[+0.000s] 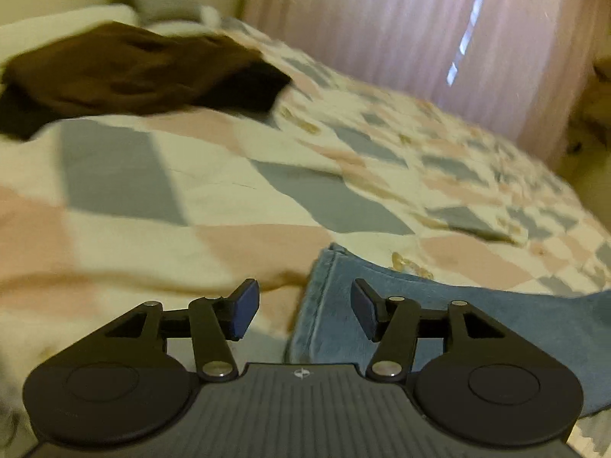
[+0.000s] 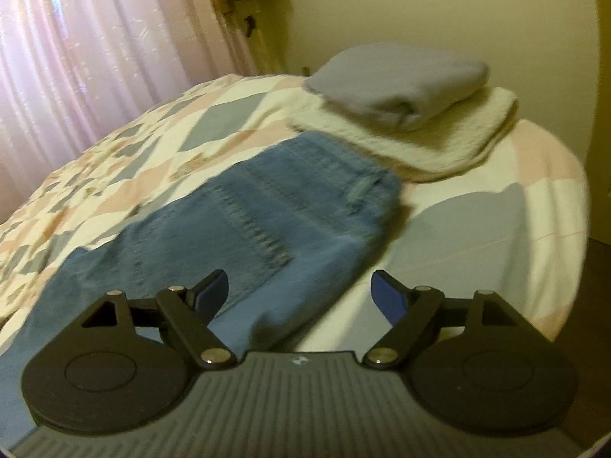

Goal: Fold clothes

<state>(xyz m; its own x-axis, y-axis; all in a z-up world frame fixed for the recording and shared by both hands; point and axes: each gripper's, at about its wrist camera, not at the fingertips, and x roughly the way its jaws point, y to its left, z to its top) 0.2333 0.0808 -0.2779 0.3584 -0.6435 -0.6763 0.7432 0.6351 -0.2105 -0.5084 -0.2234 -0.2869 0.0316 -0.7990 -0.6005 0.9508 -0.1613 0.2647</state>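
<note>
Jeans [image 2: 267, 225] — 1 pair flat on quilt [image 2: 477, 229], 2 folded items [image 2: 401, 91] stacked, 1 brown garment [image 1: 126, 68]

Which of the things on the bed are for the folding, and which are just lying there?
For the folding:
- jeans
- brown garment, still crumpled
- grey folded cloth on the cream folded blanket
- left gripper and right gripper, jaws open

Just lying about:
- patchwork quilt
- pink curtain
</note>
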